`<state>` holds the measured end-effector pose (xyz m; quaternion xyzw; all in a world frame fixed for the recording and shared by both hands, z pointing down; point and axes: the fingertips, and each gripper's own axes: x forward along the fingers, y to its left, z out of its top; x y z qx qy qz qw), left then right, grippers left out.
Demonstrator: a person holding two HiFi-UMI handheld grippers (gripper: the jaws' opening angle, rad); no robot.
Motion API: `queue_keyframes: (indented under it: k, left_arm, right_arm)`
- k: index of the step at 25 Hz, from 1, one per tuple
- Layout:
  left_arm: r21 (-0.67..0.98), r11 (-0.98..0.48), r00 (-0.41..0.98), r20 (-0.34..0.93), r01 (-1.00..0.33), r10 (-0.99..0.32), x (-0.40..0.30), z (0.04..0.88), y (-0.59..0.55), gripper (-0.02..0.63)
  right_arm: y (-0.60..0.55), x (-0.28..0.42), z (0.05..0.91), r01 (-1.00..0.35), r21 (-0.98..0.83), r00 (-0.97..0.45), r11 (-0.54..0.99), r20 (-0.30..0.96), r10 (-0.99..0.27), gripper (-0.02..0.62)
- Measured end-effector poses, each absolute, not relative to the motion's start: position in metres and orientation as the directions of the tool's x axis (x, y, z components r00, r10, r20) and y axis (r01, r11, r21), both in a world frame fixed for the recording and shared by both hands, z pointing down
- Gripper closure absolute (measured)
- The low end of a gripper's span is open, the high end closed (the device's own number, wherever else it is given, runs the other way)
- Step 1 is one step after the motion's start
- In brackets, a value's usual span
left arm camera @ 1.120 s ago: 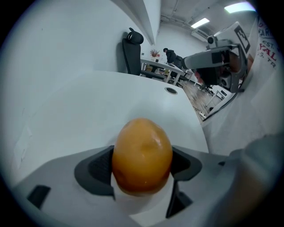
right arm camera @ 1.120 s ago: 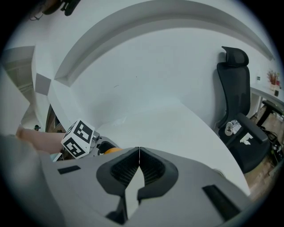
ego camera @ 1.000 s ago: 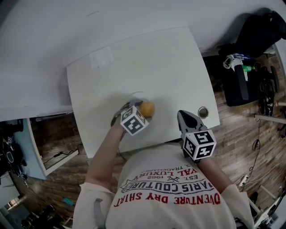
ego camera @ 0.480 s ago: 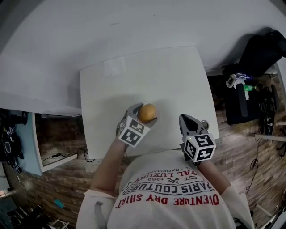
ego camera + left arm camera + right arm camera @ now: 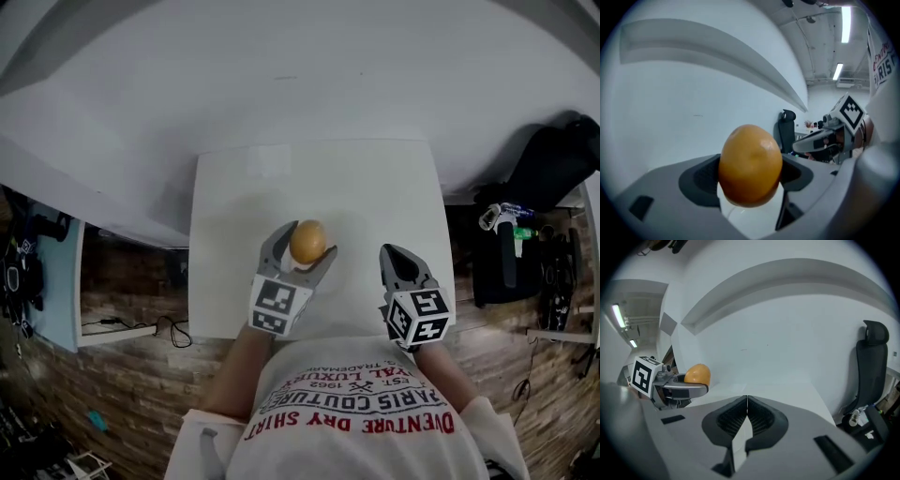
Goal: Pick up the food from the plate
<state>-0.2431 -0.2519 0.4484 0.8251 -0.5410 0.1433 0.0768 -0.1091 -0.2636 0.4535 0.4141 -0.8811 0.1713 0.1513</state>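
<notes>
An orange, egg-shaped piece of food (image 5: 307,242) (image 5: 750,165) (image 5: 697,374) is held up off the white table (image 5: 234,206). My left gripper (image 5: 302,248) (image 5: 751,177) is shut on it, a jaw pressing each side. My right gripper (image 5: 401,260) (image 5: 747,401) hovers over the table's near right part, its jaws pressed together with nothing between them. A pale plate under the left gripper is barely visible against the white tabletop.
A white wall rises behind the table. A black office chair (image 5: 868,366) and a dark bag with bottles (image 5: 511,239) stand to the right on the wooden floor. A light blue panel (image 5: 52,291) stands at the left.
The left gripper has lifted the orange food higher off the plate. The head view has shifted, so the table now sits more central. The right gripper stays shut at the near right.
</notes>
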Motion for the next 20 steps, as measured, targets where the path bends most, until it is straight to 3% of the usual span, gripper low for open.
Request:
queue_keyframes:
  k: [11, 20]
  left_arm:
    - [0.009, -0.125, 0.125, 0.033, -0.992, -0.992, -0.282, 0.364, -0.23, 0.245]
    - [-0.007, -0.042, 0.042, 0.025, -0.999, -0.999, -0.289, 0.356, -0.229, 0.245]
  right_arm:
    - [-0.262, -0.149, 0.401, -0.667, -0.03, -0.725, 0.745, 0.254, -0.64, 0.583]
    - [-0.268, -0.146, 0.377, -0.695, -0.03, -0.713, 0.718, 0.152, -0.684, 0.583]
